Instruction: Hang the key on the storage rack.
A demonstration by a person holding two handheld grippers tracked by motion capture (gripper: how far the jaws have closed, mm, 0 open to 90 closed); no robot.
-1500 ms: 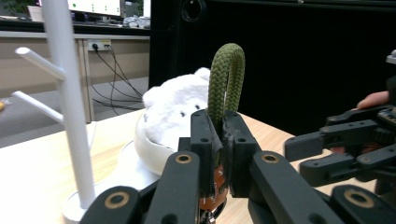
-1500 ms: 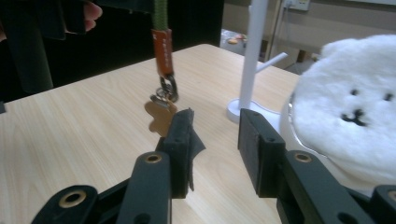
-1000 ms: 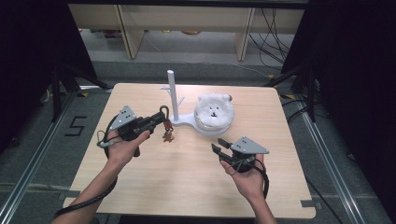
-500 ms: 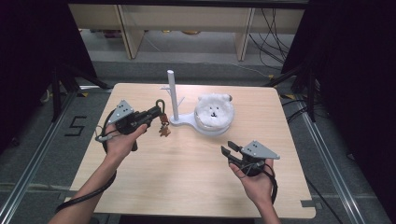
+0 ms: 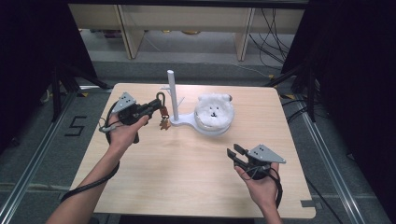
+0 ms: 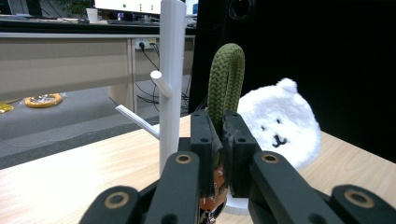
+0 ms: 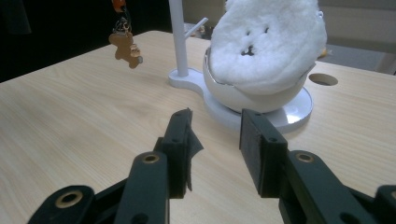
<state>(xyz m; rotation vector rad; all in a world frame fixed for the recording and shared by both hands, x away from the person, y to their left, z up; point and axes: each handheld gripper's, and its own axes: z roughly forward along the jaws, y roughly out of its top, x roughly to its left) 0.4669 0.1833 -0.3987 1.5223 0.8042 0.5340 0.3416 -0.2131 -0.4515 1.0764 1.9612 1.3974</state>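
Observation:
My left gripper (image 5: 156,108) is shut on the olive-green rope loop (image 5: 161,98) of a keychain, held above the table just left of the white peg stand (image 5: 172,93). A small brown gingerbread charm (image 5: 163,123) dangles below the jaws. In the left gripper view the rope loop (image 6: 225,79) rises from between the closed jaws, with the stand's pole (image 6: 172,84) and its short pegs right behind. My right gripper (image 5: 236,154) hovers open over the near right of the table. In the right gripper view, the right gripper (image 7: 217,140) holds nothing and the charm (image 7: 126,49) hangs at upper left.
A white plush bear (image 5: 214,111) sits in the round dish (image 7: 261,105) joined to the stand's base (image 5: 187,122). The wooden table (image 5: 187,177) ends close behind the stand. Shelving and cables stand on the floor beyond.
My left gripper has lifted the keychain and carried it farther from the person, closer to the stand's pole. My right gripper has drifted right and back toward the near edge.

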